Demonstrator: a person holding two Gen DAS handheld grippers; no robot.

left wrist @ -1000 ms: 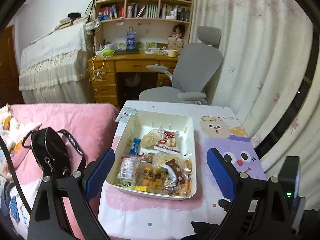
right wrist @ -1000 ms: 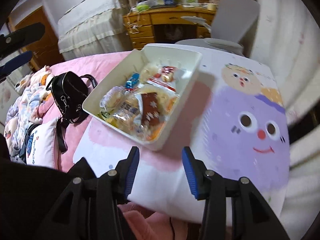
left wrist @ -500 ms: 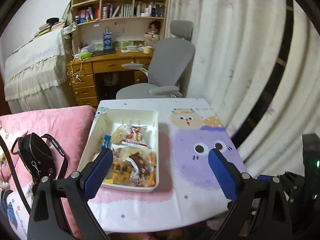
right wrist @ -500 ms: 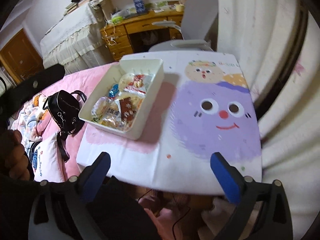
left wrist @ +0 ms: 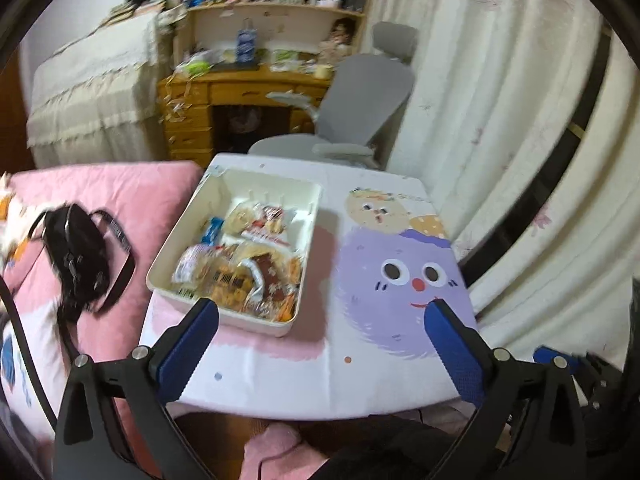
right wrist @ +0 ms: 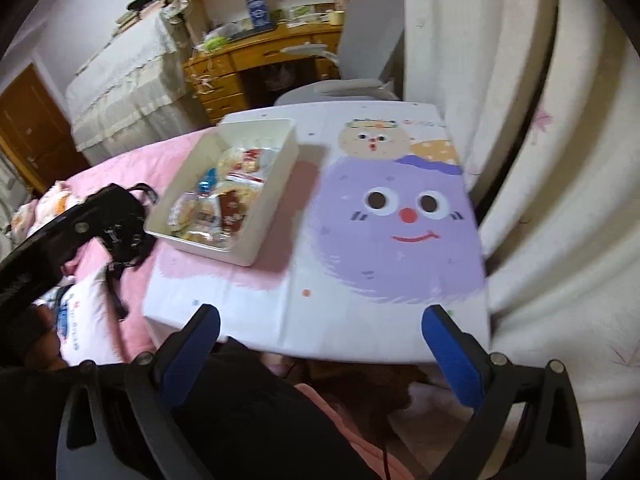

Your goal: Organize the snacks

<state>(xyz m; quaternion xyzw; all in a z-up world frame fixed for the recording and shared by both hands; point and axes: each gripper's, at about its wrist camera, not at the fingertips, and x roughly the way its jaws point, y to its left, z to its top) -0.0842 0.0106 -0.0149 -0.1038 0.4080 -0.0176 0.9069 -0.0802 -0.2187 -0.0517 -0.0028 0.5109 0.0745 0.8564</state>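
Note:
A white rectangular bin (left wrist: 176,256) sits on the left part of a small table and holds several wrapped snacks (left wrist: 244,272). It also shows in the right wrist view (right wrist: 276,184) with the snacks (right wrist: 216,204) inside. My left gripper (left wrist: 320,344) is open and empty, held above the table's near edge, just short of the bin. My right gripper (right wrist: 320,344) is open and empty, held back over the near table edge and my lap. The left gripper's arm (right wrist: 60,236) shows at the left of the right wrist view.
The table carries a cartoon-print cloth with a purple face (left wrist: 400,280). A black handbag (left wrist: 76,260) lies on the pink bed (left wrist: 120,188) to the left. A grey office chair (left wrist: 360,92) and a wooden desk (left wrist: 240,96) stand behind the table. Curtains (left wrist: 500,120) hang on the right.
The right gripper opened wide a second ago and pulled back from the bin. Both views have shifted as the grippers moved; the left one now sits lower and nearer the bin's near corner.

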